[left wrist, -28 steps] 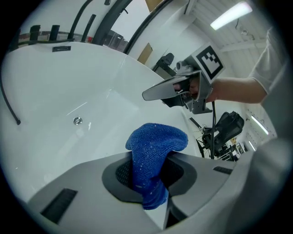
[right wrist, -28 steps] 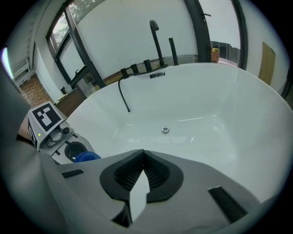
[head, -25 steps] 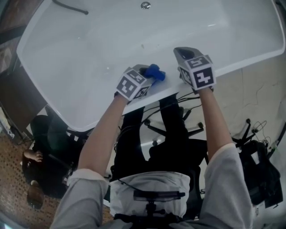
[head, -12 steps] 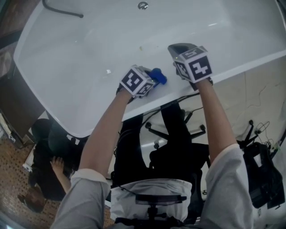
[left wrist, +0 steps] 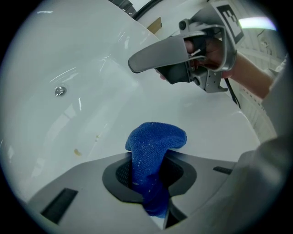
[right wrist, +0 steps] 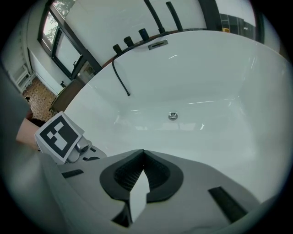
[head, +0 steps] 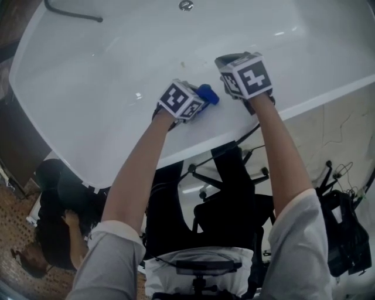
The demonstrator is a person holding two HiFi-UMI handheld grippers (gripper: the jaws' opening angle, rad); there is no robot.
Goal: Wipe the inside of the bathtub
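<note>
A white bathtub (head: 105,64) fills the top of the head view, with its round drain (head: 186,5) at the far side. My left gripper (head: 199,99) is shut on a blue cloth (head: 208,94), held over the tub's near rim. In the left gripper view the blue cloth (left wrist: 153,151) sticks up from between the closed jaws, above the tub floor (left wrist: 68,114). My right gripper (head: 229,63) hangs just right of the left one, over the tub, shut with nothing in it. In the right gripper view the jaws meet at the tips (right wrist: 143,153), and the drain (right wrist: 172,116) lies beyond.
A dark hose (head: 70,14) lies at the tub's far left. Small brownish spots (left wrist: 78,152) mark the tub floor. Black taps (right wrist: 137,39) stand on the far rim. Below the near rim are a chair base (head: 228,170), cables and a black bag (head: 345,234). A person crouches at lower left (head: 53,234).
Both grippers have moved a little farther in over the tub, the left one still carrying the blue cloth. The person at lower left has shifted position.
</note>
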